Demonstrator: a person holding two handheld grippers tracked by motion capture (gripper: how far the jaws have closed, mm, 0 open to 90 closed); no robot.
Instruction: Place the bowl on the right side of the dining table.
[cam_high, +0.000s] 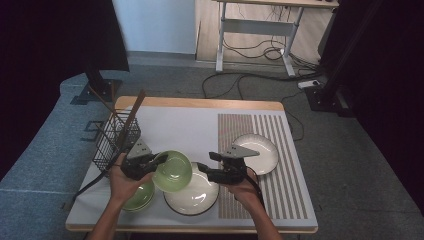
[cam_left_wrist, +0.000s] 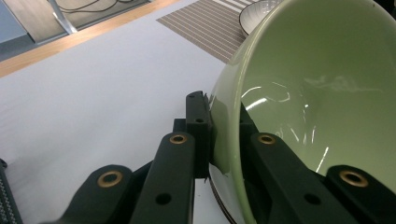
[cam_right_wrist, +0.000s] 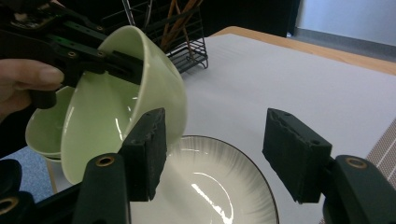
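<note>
A light green bowl (cam_high: 172, 171) hangs tilted above the table, its opening turned toward the person. My left gripper (cam_high: 160, 160) is shut on its rim, one jaw inside and one outside; up close the bowl (cam_left_wrist: 322, 84) is pinched at the left gripper (cam_left_wrist: 224, 126). My right gripper (cam_high: 206, 164) stands open just right of the bowl, over a white plate (cam_high: 192, 200). In the right gripper view, the right gripper (cam_right_wrist: 222, 154) has nothing between its pads; the green bowl (cam_right_wrist: 116, 112) sits behind its left pad and the plate (cam_right_wrist: 205, 186) lies below.
More green bowls (cam_high: 139, 197) are stacked at the near left. A black wire basket (cam_high: 116, 140) with wooden sticks stands at the left edge. A second white dish (cam_high: 257, 152) rests on the striped mat (cam_high: 280, 190) to the right.
</note>
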